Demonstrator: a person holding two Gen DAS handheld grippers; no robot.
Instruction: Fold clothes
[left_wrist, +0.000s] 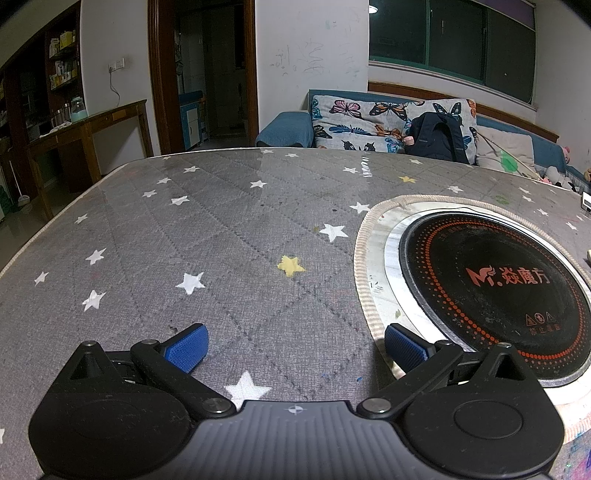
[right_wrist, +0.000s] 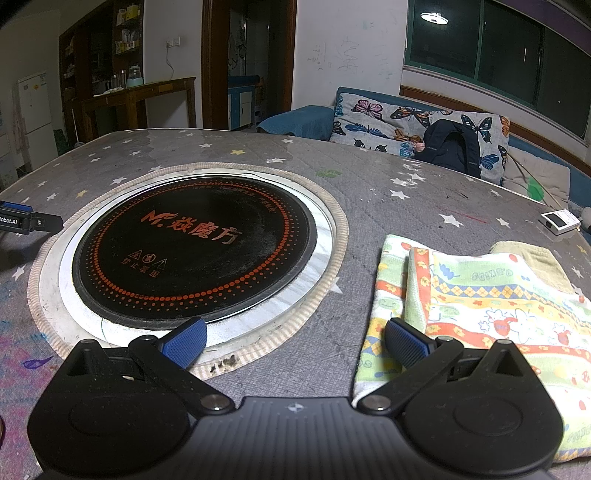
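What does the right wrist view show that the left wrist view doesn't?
Right wrist only: the folded patterned cloth lying right of the cooktop, a small white device near the far table edge, a white fridge, and the left gripper at the frame's left edge.
Left wrist only: the starred tablecloth left of the cooktop, with nothing on it.
Both: the round induction cooktop, butterfly cushion, dark backpack, and open empty jaws.

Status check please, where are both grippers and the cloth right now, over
Left gripper open, empty, over bare tablecloth. Right gripper open, empty, beside the patterned cloth, which lies partly folded. Round cooktop sits left of cloth, not blocking.
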